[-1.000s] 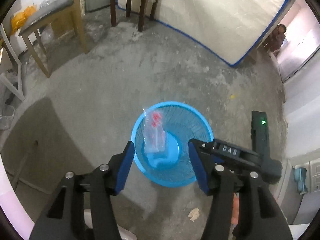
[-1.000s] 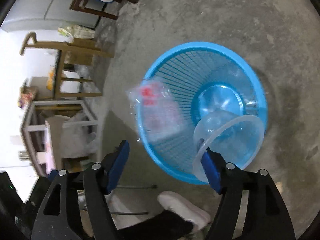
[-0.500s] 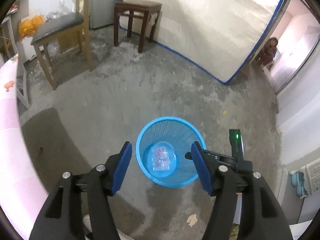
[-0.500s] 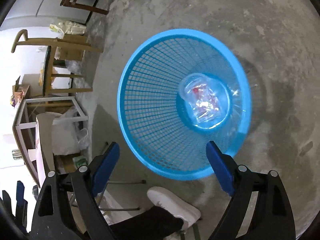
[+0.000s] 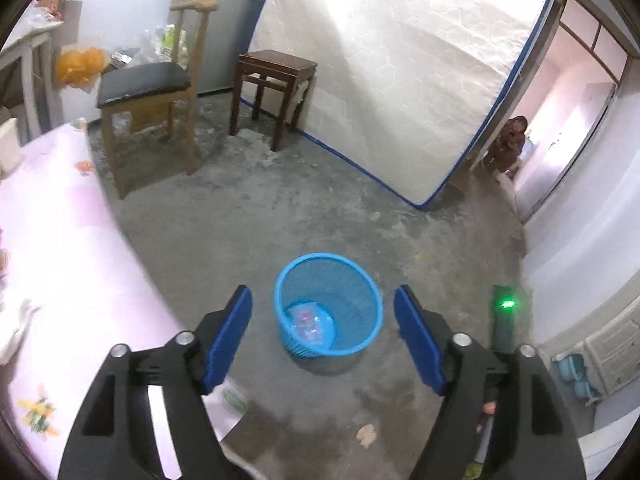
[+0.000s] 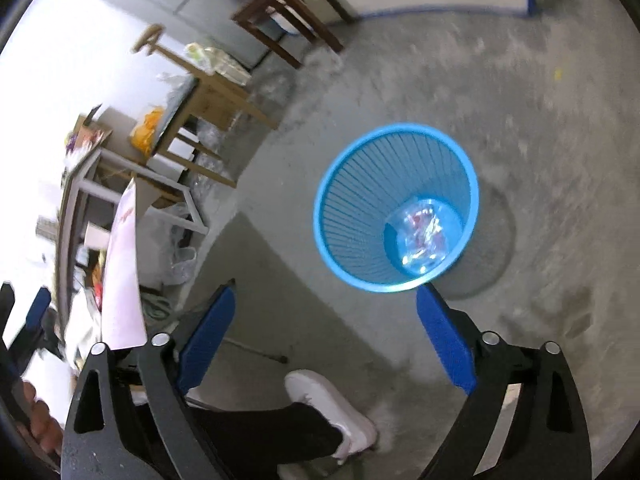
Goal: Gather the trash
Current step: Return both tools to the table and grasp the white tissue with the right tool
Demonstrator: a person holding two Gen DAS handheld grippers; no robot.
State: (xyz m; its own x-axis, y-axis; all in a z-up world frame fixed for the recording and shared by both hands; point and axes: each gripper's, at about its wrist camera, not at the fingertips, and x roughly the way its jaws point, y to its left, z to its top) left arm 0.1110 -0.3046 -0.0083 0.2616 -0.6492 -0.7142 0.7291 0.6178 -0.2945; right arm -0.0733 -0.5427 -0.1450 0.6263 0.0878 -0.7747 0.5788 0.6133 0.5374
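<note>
Left wrist view: bare concrete floor, mattress against the wall at upper right, pink-clothed table [image 5: 60,264] at left. Blue mesh basket [image 5: 327,305] now sits smaller at lower centre than a second ago; clear wrapper [image 5: 307,320] lies at its bottom. Left gripper [image 5: 323,342] spread, jaws just been opening, nothing between.

Right wrist view: same floor, basket [image 6: 396,210] right of centre. Wrapper and clear cup [image 6: 424,236], mid-air a second ago, now rest inside. Right gripper [image 6: 325,338] wide, just been opening, empty. Both drops look done.
</note>
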